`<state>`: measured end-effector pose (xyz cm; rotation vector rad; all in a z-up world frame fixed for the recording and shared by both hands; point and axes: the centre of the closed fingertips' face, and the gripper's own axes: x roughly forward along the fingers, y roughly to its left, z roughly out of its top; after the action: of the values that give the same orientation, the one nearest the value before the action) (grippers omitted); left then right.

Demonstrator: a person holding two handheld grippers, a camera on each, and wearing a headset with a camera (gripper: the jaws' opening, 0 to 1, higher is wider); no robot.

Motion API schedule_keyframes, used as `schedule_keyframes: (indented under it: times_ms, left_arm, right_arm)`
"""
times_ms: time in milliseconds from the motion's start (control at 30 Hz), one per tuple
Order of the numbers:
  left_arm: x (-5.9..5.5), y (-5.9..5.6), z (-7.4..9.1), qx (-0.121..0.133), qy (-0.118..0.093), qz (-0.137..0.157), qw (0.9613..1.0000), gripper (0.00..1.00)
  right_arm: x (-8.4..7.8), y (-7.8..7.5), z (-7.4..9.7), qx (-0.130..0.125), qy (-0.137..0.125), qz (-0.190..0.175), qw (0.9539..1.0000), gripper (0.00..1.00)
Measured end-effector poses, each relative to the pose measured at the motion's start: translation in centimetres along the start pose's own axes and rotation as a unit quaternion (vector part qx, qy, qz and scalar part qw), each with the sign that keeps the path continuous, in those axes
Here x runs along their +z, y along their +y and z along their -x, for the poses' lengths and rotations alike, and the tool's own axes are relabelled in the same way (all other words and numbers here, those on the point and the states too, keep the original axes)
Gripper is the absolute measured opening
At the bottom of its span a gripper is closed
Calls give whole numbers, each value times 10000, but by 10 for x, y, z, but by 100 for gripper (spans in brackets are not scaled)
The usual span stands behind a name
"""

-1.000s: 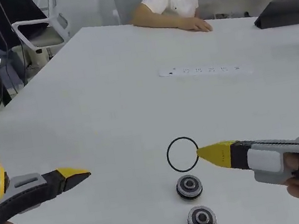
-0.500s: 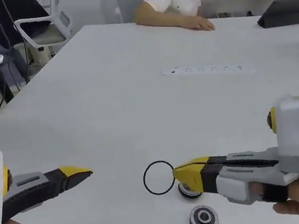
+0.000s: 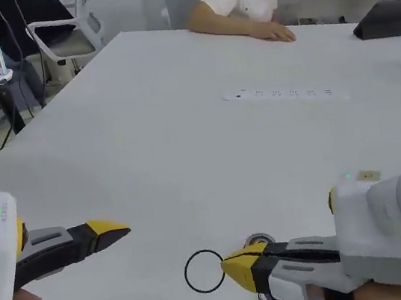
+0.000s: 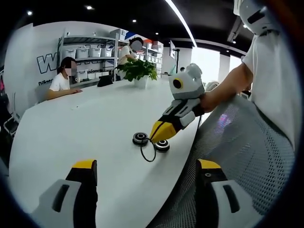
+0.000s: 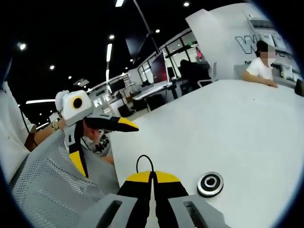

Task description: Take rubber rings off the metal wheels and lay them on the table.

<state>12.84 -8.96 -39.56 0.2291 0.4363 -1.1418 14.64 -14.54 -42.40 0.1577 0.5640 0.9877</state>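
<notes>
Head view: right tongs (image 3: 229, 265) pinch a black rubber ring (image 3: 204, 271) just beside a wheel (image 3: 258, 242), low over the surface (image 3: 181, 122). Left tongs (image 3: 129, 281) gape, empty.
Left gripper view: ring dangles near both wheels (image 4: 162, 145).
Right gripper view: wheel's rim looks dark.
One ring is off but not yet laid down; others probably remain.

A large letter W (image 4: 46, 62) stands on the far wall (image 4: 28, 42); the smaller lettering beneath it is too blurred to read.

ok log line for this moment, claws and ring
right claw: shut on rubber ring | left claw: open, holding nothing | metal wheels: two on table, beside ring
</notes>
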Motion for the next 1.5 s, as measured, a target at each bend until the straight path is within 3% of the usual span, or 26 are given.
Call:
schedule_keyframes:
  times_ms: [133, 533, 900, 1233, 1500]
  left_arm:
    - [1, 1, 0, 24, -38, 17, 10000, 83]
    - [0, 0, 0, 8, 3, -33, 10000, 82]
    - [1, 0, 0, 12, -18, -34, 10000, 82]
    - [0, 0, 1, 18, 11, -35, 10000, 82]
    - [0, 1, 1, 27, 24, -50, 10000, 82]
  right_arm:
    - [-6, -5, -4, -131, 64, -29, 9999, 0]
    - [-32, -15, -7, -366, 616, 138, 9973, 0]
    - [-34, -19, -6, -447, 671, 173, 9966, 1]
    - [-21, -28, 0, -576, 542, 308, 9964, 8]
    - [14, -26, 10, -607, 165, 837, 9945, 15]
